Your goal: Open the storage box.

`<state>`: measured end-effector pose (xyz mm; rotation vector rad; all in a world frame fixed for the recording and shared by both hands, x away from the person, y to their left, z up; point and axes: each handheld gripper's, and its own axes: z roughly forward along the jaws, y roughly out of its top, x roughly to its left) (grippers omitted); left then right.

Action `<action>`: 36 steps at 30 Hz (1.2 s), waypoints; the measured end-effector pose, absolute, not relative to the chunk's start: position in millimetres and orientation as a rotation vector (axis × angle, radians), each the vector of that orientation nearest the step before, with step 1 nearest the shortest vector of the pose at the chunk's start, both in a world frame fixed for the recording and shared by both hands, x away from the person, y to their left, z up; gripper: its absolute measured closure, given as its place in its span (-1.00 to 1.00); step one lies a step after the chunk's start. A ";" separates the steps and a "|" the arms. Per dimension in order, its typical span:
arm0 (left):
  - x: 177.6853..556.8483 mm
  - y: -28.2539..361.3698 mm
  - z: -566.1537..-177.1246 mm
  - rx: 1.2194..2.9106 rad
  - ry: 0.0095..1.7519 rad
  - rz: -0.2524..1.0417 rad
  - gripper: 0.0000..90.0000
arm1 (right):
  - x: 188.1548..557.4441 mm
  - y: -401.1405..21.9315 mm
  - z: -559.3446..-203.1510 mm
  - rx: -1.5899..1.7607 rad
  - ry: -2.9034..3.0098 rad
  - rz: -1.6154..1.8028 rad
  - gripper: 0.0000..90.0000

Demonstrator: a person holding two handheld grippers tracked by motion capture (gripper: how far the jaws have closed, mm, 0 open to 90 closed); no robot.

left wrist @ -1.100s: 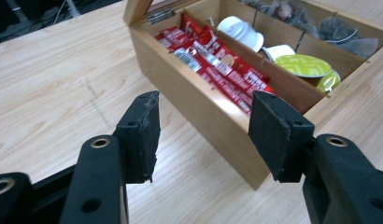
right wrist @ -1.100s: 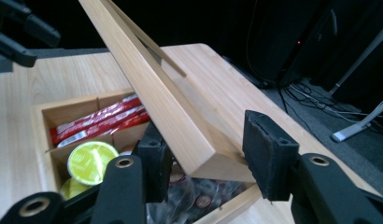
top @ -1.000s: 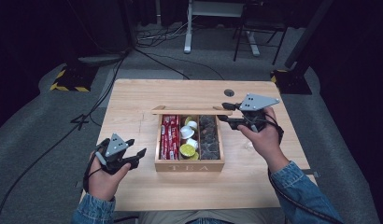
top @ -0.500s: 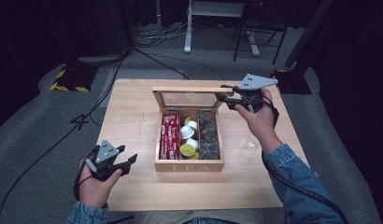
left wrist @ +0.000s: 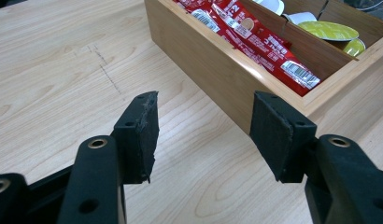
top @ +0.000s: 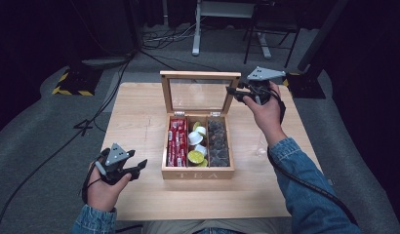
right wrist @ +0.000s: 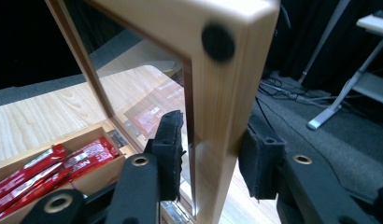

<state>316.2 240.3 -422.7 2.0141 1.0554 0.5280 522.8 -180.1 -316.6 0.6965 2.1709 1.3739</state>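
Sitting on grey carpet: light wooden table (top: 139, 126). Resting directly on it, near centre: wooden tea box (top: 198, 171), lid standing raised toward the far edge.

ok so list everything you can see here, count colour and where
table: one, light wood, centre of the floor
tea box: one, light wood, middle of the table, three compartments
lid: one, wood frame with glass pane, standing upright at the box's far edge
sachets: several, red, left compartment
pods: several, white and yellow-green, middle compartment
dark pieces: many, dark grey, right compartment
glass: one, clear, on the table right of the box
left claw: one, black, open, above the table left of the box
right claw: one, black, jaws astride the lid's side rail, closing
sleeves: two, blue denim
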 end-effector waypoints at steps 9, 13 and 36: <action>329.9 238.6 -429.3 2.037 1.065 0.517 -0.13 | 541.5 -173.6 -329.5 0.775 2.182 1.313 0.38; 335.9 237.9 -435.5 2.033 1.097 0.483 -0.20 | 550.8 -169.9 -332.7 0.813 2.177 1.307 0.32; 347.8 242.4 -450.2 2.057 1.136 0.465 -0.33 | 576.9 -161.8 -365.6 0.948 2.176 1.274 -0.17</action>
